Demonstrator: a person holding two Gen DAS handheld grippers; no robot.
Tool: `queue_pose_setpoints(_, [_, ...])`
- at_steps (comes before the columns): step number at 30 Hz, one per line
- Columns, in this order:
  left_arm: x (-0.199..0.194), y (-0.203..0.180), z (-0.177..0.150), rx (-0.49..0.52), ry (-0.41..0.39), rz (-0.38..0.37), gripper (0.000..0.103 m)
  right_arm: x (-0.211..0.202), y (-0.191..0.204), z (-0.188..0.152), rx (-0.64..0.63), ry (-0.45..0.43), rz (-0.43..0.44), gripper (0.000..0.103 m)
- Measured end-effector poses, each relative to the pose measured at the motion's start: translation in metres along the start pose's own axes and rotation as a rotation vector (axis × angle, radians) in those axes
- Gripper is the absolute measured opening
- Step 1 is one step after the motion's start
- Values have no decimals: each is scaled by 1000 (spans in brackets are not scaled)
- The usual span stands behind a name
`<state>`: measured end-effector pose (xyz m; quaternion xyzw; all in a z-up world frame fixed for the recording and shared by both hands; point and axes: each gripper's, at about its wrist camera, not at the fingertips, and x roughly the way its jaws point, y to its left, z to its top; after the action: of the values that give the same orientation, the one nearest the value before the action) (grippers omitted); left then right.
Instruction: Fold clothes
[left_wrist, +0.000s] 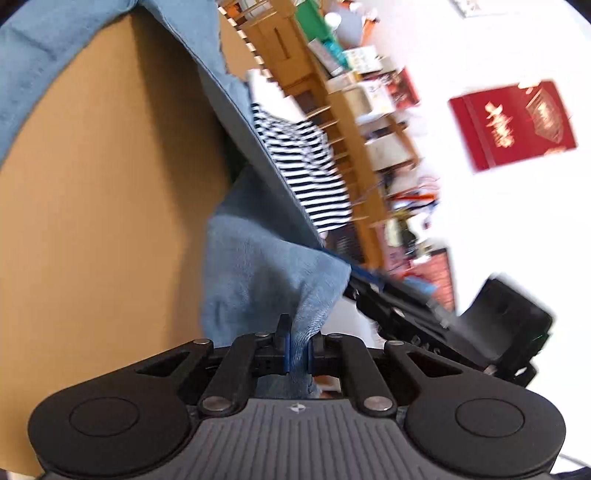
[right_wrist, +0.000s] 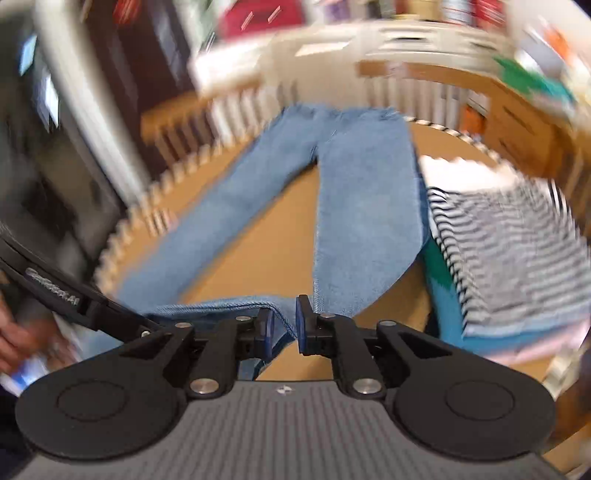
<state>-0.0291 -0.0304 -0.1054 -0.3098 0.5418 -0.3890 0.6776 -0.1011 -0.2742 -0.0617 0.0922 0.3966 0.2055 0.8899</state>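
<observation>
Light blue jeans (right_wrist: 362, 206) lie on the brown table (right_wrist: 258, 251), waistband at the far side and both legs running toward me. My left gripper (left_wrist: 299, 350) is shut on a bunched end of the denim (left_wrist: 266, 280), lifted off the table. My right gripper (right_wrist: 284, 325) has its jaws slightly apart. A jeans leg hem lies in the gap against the left pad, and the right pad stands just clear of it. In the left wrist view the right gripper's black body (left_wrist: 424, 321) reaches in from the right toward a taut denim edge.
A striped black-and-white shirt (right_wrist: 509, 243) tops a folded stack with teal and pink layers at the table's right side. A slatted wooden rail (right_wrist: 177, 173) rings the table. Cluttered shelves (left_wrist: 369, 122) stand beyond it. A person's hand (right_wrist: 14, 339) shows at the left edge.
</observation>
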Motion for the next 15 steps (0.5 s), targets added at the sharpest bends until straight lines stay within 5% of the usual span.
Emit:
queue_pose_setpoints(5, [19,14,-6,-96,31,35,8,-2,-1,-8,-40,-4,-20,33])
queue_pose_setpoints(7, [23,25,-13,-155,39,56,8,-8,-1,-5,-72,-44,-25,81])
queue_pose_setpoints(9, [23,39,-21,-266,27,14,8,-18,-1,-2,-97,-101,-18,84])
queue_pose_setpoints(13, [11,86,-56,-738,-61,-210,8,-26,-35,-5,16,-109,-25,82])
queue_pose_setpoints(15, [3,103,-86,-919,-122,-196,8,-12,-62,-19,159,-36,-42,70])
